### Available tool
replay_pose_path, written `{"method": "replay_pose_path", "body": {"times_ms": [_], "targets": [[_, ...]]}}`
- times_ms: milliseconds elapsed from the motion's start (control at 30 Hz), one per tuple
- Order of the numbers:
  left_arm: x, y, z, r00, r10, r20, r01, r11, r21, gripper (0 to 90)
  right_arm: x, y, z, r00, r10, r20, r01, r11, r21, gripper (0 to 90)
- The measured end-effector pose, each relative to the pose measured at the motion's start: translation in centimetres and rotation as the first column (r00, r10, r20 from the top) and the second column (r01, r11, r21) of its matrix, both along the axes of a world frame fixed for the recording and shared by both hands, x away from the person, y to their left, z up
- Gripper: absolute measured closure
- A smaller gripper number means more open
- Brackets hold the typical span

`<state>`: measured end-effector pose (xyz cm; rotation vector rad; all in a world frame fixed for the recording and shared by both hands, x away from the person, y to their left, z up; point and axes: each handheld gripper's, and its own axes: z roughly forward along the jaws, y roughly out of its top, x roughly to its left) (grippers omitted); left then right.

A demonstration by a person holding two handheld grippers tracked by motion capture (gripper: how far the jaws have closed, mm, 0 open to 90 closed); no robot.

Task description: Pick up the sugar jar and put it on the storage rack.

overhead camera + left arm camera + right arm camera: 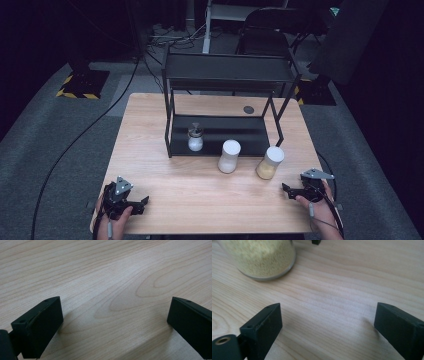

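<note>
No readable text, labels, brands or numbers are seen on anything in the scene.

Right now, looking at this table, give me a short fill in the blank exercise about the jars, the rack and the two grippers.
1. The small glass bottle stands on the ______ shelf of the black rack.
2. The jar nearest the right gripper holds ______ grains.
3. The white jar stands on the table to the ______ of the yellow jar in the high view.
4. The jaws of the left gripper stand ______, with bare wood between them.

Missing words: lower; yellow; left; open
</note>
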<state>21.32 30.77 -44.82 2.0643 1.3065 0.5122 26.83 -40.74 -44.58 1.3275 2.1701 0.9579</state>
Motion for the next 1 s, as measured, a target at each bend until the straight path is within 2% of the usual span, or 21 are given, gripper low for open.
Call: {"method": "replay_pose_path", "body": {"times_ms": [67,100,567,800,1000], "targets": [[0.0,-0.2,0.0,0.9995,0.033,0.001,-0.033,0.9995,-0.003,0.3,-0.1,-0.4,0.3,0.9996,0.018,0.019,-0.019,1.000,0.013,6.6],[0.0,-0.2,0.0,0.9995,0.033,0.001,-0.033,0.9995,-0.003,0.3,-0.1,-0.6,0.8,0.9990,0.037,0.024,-0.037,0.999,0.021,6.5],[0.1,-0.2,0.0,0.9996,0.030,0.001,-0.030,0.9996,-0.004,0.3,-0.5,-1.2,4.2,0.9896,0.126,0.069,-0.129,0.991,0.033,5.6],[0.1,-0.2,0.0,0.9995,0.031,0.001,-0.031,0.9995,-0.003,0.3,-0.5,-1.3,6.0,0.9874,0.135,0.082,-0.139,0.989,0.042,5.6],[0.3,-0.2,0.0,0.9997,0.024,0.001,-0.024,0.9997,-0.004,0.2,-0.2,-1.3,7.6,0.9807,0.169,0.099,-0.174,0.984,0.049,5.5]]}}
